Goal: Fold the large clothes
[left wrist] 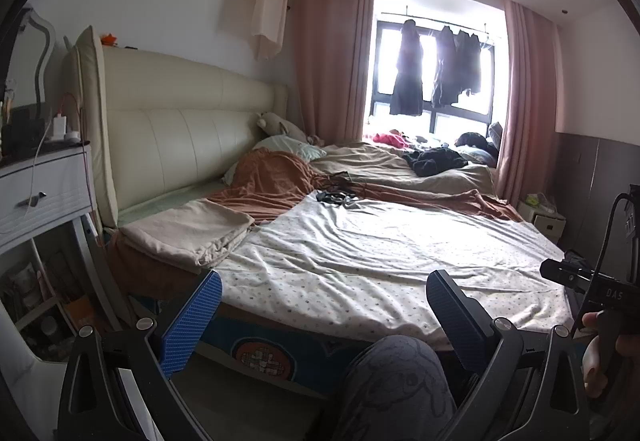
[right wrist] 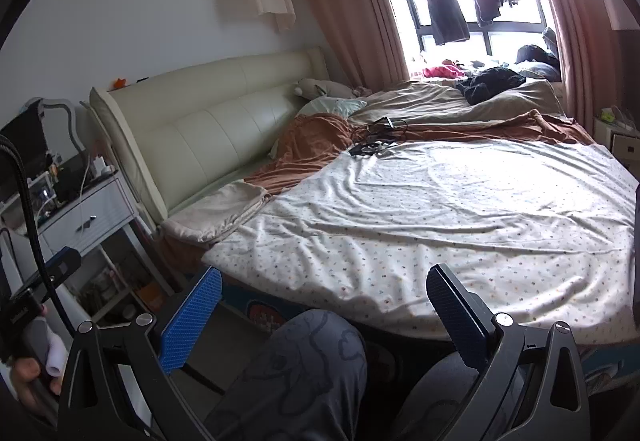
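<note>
Right now I hold both claws, left claw (left wrist: 324,305) and right claw (right wrist: 324,305), wide open and empty, short of the one dotted sheet (right wrist: 460,217) spread flat on the bed (left wrist: 280,345). I risk pinching the brown blanket (left wrist: 272,181) underneath too. One folded beige cloth (left wrist: 188,233) sits beside it.

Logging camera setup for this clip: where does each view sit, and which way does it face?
Left wrist: on the left gripper, off the bed's near edge, facing the sheet and window; its fingers, a knee, the right hand show.
Right wrist: on the right gripper, same side, facing likewise; its fingers, knees, the left hand show.
Both share the sheet, headboard, folded cloth.
</note>
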### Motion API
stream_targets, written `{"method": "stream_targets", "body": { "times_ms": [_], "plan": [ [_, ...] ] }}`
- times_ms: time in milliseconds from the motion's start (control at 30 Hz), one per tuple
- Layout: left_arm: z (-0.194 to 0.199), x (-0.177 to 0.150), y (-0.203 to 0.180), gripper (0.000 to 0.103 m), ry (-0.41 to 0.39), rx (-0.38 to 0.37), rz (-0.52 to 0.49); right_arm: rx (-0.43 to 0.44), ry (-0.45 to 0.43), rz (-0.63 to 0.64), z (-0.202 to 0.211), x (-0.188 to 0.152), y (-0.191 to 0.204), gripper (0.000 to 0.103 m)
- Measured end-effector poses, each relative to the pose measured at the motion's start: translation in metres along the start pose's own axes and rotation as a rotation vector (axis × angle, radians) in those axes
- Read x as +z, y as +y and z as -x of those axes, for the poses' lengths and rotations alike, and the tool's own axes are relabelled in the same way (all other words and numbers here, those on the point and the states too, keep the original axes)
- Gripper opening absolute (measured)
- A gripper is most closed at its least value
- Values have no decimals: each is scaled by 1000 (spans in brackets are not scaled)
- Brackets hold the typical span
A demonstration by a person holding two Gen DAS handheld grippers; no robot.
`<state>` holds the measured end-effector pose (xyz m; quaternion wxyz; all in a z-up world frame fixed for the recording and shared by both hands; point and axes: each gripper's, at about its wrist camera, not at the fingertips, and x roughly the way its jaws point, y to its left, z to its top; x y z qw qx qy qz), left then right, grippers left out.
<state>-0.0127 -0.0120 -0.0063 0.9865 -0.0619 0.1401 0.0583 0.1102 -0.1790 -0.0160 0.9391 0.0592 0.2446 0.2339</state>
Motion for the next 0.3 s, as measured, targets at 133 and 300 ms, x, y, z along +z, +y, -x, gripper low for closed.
{"method": "stream_targets", "body": {
  "times_ms": [133,300],
  "plan": [
    [3,-2,2,102,-1,-3,1,-10,-1,-14,5,-3,1,103],
    [8,-1,5,102,-7,-3,7,-22,-12,-22,15,-5,4,103]
  ]
}}
